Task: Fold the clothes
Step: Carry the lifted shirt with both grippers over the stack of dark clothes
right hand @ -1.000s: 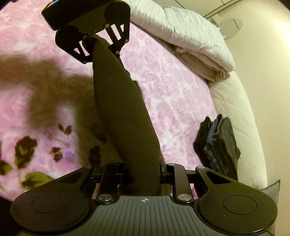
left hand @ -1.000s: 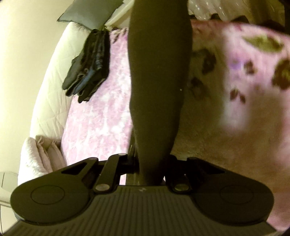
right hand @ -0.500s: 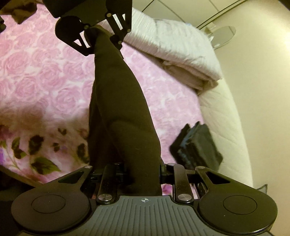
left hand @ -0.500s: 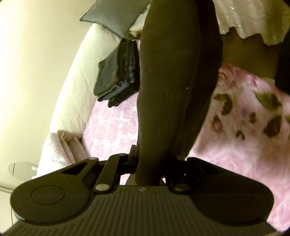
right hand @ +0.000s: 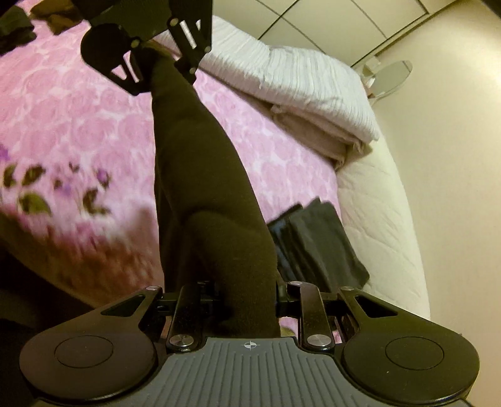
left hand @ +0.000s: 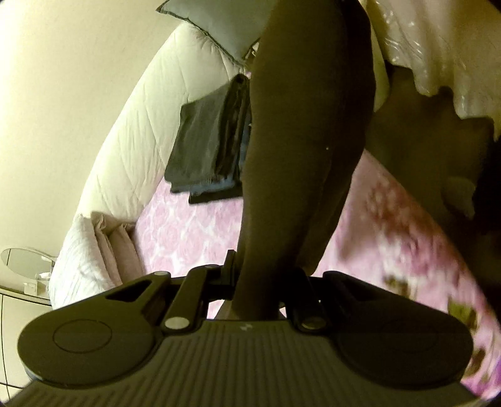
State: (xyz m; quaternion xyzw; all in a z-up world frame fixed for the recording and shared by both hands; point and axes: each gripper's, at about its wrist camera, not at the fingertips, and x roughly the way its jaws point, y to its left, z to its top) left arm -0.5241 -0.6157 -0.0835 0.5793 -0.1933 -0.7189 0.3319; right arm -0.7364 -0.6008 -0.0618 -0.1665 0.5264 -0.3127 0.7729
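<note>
A long dark brown garment (right hand: 203, 203) hangs stretched in the air between my two grippers, above the pink rose bedspread (right hand: 78, 125). My right gripper (right hand: 247, 300) is shut on its near end, and the cloth bunches thickly between the jaws. At the top of the right wrist view, my left gripper (right hand: 153, 59) clamps the far end. In the left wrist view the same garment (left hand: 297, 156) rises from my left gripper (left hand: 263, 300), which is shut on it, and its fingertips are hidden by the cloth.
A stack of folded dark clothes (right hand: 319, 244) (left hand: 213, 150) lies at the bed's quilted white edge (right hand: 385, 219). Folded white and beige linens (right hand: 297, 84) sit beyond it, beside a round glass table (right hand: 388, 78). Dark clothes (right hand: 18, 25) lie far left. A grey pillow (left hand: 225, 28) and pale lacy cloth (left hand: 438, 47) are also in view.
Both grippers have risen with the garment and swung across the bed. The bedspread now looks farther below, and the folded dark stack sits nearer the middle of both views.
</note>
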